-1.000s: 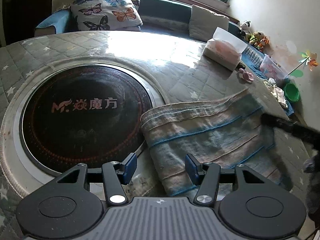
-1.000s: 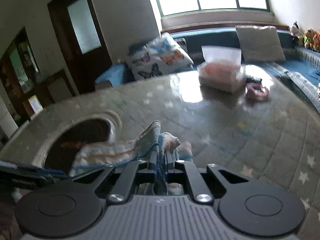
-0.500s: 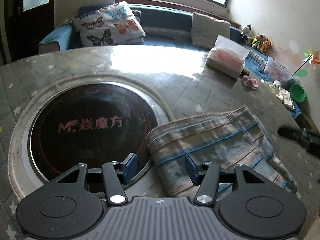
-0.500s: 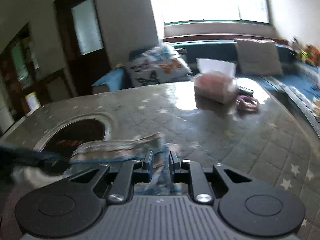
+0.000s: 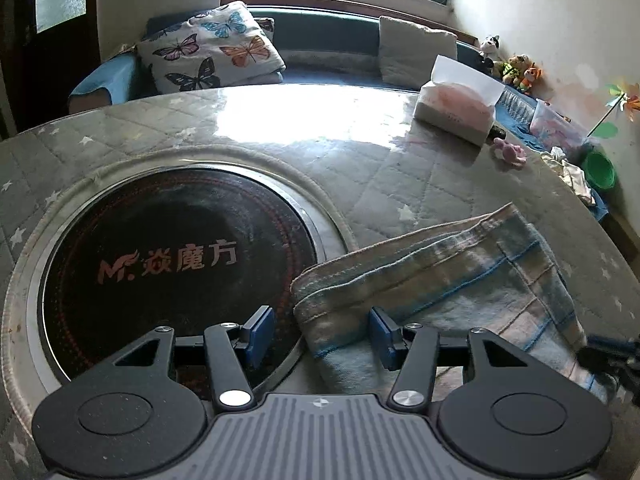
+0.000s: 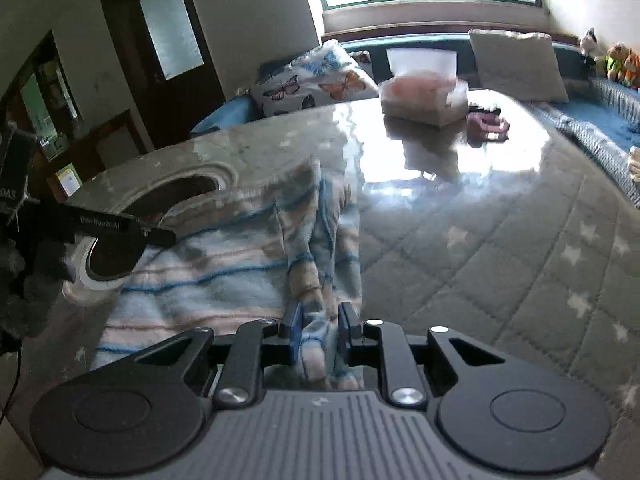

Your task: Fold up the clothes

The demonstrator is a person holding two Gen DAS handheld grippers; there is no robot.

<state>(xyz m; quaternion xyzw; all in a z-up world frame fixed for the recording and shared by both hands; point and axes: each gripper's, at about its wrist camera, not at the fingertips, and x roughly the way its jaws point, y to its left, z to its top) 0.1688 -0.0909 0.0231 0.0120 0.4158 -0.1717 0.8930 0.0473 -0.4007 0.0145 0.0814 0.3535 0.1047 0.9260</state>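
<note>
A striped blue, pink and white towel [image 5: 440, 280] lies folded on the quilted table, its left end over the rim of the round black cooktop [image 5: 172, 256]. My left gripper [image 5: 320, 332] hovers open over the towel's near left corner, its blue pads well apart. In the right wrist view the towel [image 6: 224, 264] spreads out to the left, and a bunched ridge of it runs between the jaws of my right gripper [image 6: 319, 332]. Those jaws stand slightly parted and the pads do not clearly press the cloth. The left gripper's finger [image 6: 120, 226] shows at the left.
The grey star-patterned table cover [image 5: 360, 152] carries a tissue box [image 5: 456, 112] and a small pink object [image 5: 510, 152] at the far right. A green bowl [image 5: 598, 168] and loose clothes sit past the table's right edge. A sofa with a butterfly cushion [image 5: 212, 48] stands behind.
My right gripper was shut on a raised bunch of towel; it has come down and its jaws have parted. The towel's right end now lies folded over and flat.
</note>
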